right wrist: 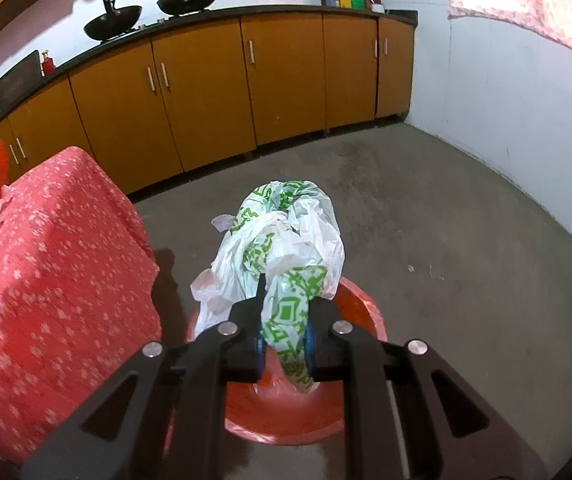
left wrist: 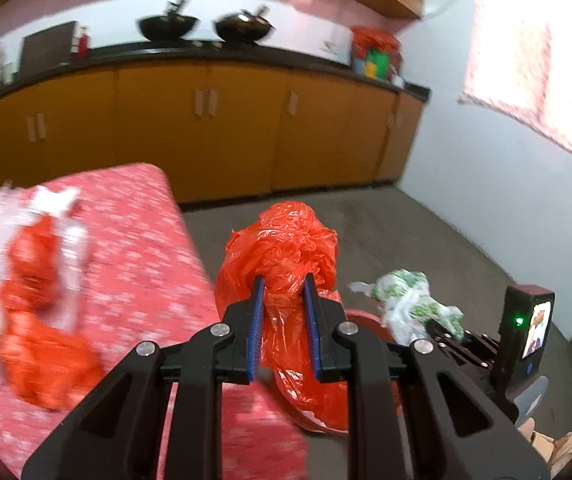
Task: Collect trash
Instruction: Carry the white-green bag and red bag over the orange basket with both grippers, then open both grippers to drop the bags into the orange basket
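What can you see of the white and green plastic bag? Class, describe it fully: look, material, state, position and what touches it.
The white and green plastic bag is thin, crumpled film, white with a green blocky print. It is bunched into a loose lump, and a twisted part is pinched between the right gripper pads. It hangs above the red tub on the grey floor. In the left wrist view it shows to the right of the orange bag.
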